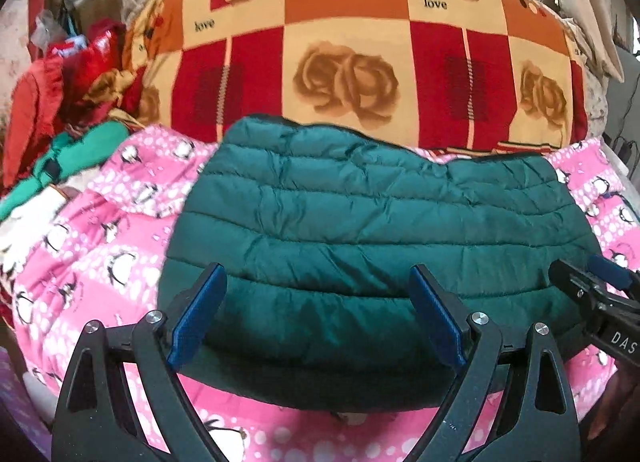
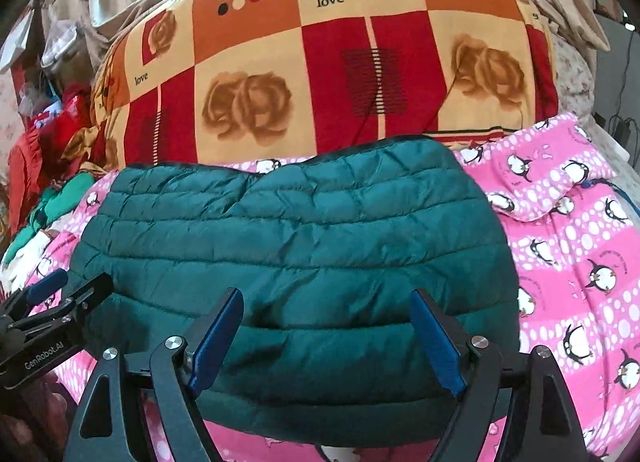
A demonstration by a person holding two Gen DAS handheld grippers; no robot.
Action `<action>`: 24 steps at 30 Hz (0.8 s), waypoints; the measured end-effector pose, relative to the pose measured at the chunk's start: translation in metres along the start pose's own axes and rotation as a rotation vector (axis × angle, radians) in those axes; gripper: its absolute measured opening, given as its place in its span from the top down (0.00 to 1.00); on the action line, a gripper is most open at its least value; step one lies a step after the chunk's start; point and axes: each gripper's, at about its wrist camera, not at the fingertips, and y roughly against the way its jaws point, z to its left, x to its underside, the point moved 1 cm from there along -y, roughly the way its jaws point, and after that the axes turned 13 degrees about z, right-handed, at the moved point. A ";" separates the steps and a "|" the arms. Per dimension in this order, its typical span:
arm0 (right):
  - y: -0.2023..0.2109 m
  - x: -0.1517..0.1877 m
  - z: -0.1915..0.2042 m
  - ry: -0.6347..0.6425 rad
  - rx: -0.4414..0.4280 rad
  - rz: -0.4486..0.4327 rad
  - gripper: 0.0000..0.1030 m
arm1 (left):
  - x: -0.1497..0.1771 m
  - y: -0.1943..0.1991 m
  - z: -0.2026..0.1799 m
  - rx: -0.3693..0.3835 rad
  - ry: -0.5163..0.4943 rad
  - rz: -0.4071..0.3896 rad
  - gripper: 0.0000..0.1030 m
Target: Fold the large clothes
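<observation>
A dark teal quilted puffer jacket (image 1: 360, 222) lies folded into a broad rectangle on a pink penguin-print blanket (image 1: 92, 262). My left gripper (image 1: 316, 282) hovers above the jacket's near edge, jaws wide apart, blue pads bare. In the right wrist view the same jacket (image 2: 296, 234) fills the middle, and my right gripper (image 2: 328, 310) hangs over its near edge, also wide apart with nothing between the pads. Each gripper shows in the other's view: the right one (image 1: 588, 282) at the right edge, the left one (image 2: 68, 286) at the left edge.
A big checked quilt (image 1: 348, 62) in red, orange and cream with rose prints rises behind the jacket. Red and green clothes (image 1: 68, 110) are heaped at the left. The pink blanket (image 2: 568, 254) spreads out to the right of the jacket.
</observation>
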 end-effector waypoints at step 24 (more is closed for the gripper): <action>-0.009 0.003 0.007 0.020 -0.012 0.013 0.14 | 0.002 0.002 0.004 -0.061 0.022 -0.042 0.11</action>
